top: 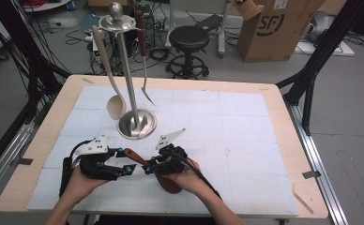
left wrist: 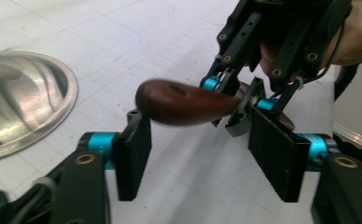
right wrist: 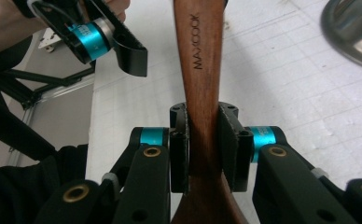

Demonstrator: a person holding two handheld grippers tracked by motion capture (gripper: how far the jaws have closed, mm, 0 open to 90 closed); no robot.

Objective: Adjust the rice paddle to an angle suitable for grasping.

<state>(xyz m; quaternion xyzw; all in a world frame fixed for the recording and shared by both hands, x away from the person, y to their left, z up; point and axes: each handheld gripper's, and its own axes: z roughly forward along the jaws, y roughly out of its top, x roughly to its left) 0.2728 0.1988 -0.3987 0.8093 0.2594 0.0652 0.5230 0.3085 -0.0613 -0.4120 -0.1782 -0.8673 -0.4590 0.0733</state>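
Note:
A dark brown wooden utensil is held low over the white mat near the table's front. Its handle bears the word MAXCOOK. My right gripper is shut on the handle's narrow neck, pads pressed on both sides. The handle's rounded end reaches in between the jaws of my left gripper, which stand open and apart from the wood. In the high view the left gripper faces the right gripper, tips close together. The utensil's wide end shows under the right hand.
A metal utensil stand rises from a round base just beyond the grippers; a pale wooden spoon and a fork hang on it. A stool and a cardboard box stand on the floor behind the table.

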